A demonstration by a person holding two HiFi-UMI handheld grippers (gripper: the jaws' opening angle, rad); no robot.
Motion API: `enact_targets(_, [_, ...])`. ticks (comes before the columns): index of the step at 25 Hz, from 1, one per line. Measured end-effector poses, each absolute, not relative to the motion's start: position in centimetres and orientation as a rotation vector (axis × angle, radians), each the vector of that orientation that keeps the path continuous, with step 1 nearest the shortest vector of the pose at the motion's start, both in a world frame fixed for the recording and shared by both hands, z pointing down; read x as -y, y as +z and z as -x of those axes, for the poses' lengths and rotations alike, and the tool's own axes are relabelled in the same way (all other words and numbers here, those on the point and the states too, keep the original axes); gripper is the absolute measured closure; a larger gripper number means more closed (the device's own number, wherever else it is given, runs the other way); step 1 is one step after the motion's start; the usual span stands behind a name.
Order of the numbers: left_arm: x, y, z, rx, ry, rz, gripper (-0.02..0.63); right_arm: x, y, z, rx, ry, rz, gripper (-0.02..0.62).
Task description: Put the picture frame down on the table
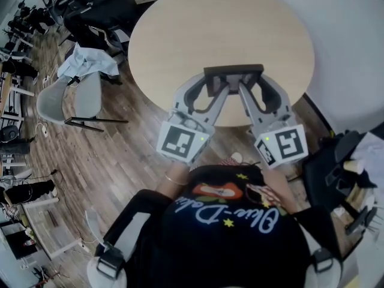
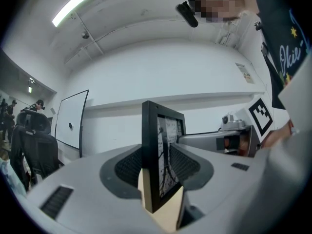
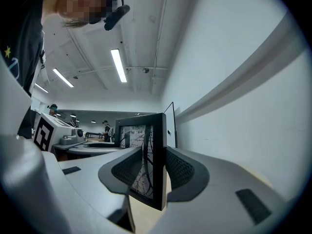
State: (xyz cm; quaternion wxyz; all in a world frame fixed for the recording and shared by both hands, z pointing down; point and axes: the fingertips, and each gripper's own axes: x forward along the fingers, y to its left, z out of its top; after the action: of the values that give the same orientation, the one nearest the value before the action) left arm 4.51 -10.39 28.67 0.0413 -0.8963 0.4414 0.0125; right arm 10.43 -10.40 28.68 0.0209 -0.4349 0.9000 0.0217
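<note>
Head view looks steeply down on a dark picture frame (image 1: 233,75), standing on edge and carried between two grippers over the near rim of a round, pale wooden tabletop (image 1: 222,29). The left gripper (image 1: 211,90) has it by one end and the right gripper (image 1: 252,90) by the other. They angle in toward each other from the person's body, so the load is shared and the frame cannot swing. Left gripper view shows the frame (image 2: 157,150) edge-on and upright between ribbed dark pads (image 2: 127,167). One pad bears on the back and the other on the glass, so that gripper is pinching the frame rather than merely flanking it. Right gripper view shows the same from the other end: the frame (image 3: 147,155) is clamped between its pads (image 3: 181,172), with the printed picture under the glass facing the camera side. Both grippers point about level, which keeps the frame vertical and its lower edge square to the wood below. A strip of tabletop shows under the frame in each gripper view, but I cannot tell from here whether the bottom edge touches it or hangs just above. Only the near edge of the tabletop lies under the frame, and wooden floor (image 1: 120,155) starts right beside it, so I'd judge the frame needs to go further in before either gripper lets go. Office chairs (image 1: 72,98) stand well off to the left, clear of the work.
</note>
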Motion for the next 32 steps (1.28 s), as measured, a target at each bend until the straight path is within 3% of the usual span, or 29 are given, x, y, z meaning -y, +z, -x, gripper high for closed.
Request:
enact_targets(9, [10.6, 29.6, -7.9, -1.395, 0.016, 2.729, 0.453, 10.9, 29.6, -13.9, -2.823, 0.054, 1.301, 0.454])
enact_targets(32, [21.9, 31.5, -6.7, -1.380, -0.011, 2.790, 0.453, 22.1, 31.4, -12.7, -2.848, 0.011, 1.353, 0.454])
